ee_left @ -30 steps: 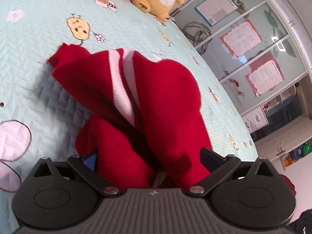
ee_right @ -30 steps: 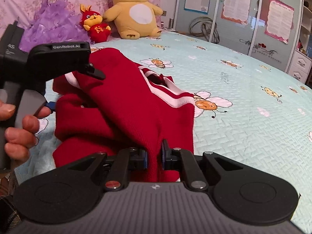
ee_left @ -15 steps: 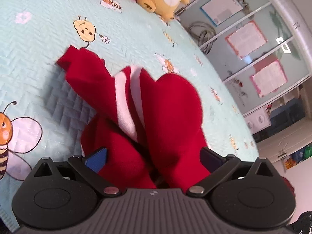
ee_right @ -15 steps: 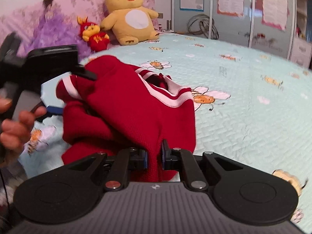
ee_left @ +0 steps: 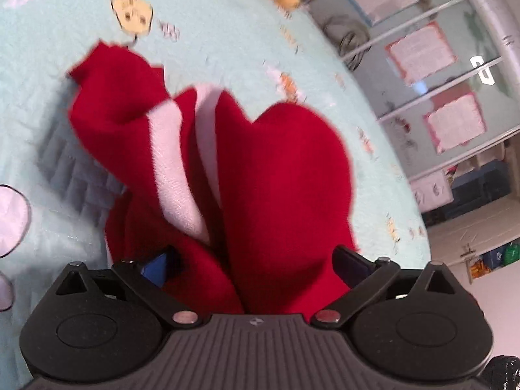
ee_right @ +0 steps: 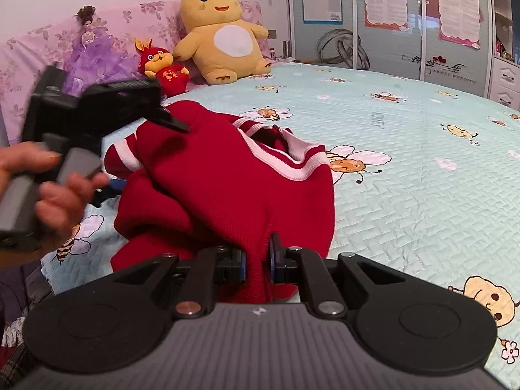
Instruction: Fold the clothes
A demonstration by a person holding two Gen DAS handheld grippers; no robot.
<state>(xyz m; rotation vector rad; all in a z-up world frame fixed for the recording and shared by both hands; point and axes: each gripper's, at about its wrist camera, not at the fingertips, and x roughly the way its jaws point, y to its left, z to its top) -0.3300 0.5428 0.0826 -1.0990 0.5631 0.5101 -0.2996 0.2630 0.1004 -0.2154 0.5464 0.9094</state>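
The right gripper (ee_right: 256,265) has its jaws pinched on a fold of the red knit sweater with white stripes (ee_right: 227,188), bunched on the bed's pale-blue bee-print quilt (ee_right: 422,195). The left gripper (ee_left: 253,260) has jaws spread wide, cloth between them.

Black hand-held gripper (ee_right: 256,268), blue pads, silver pivot screws; sleeve perhaps plaid.

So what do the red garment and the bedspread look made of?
Garment: looks like a soft matte knit, probably wool or acrylic; fine ribbing shows on the white-striped trim, and it slumps in thick folds. Bedspread: looks like quilted woven cotton, matte, with a stitched zigzag pattern and printed bees.
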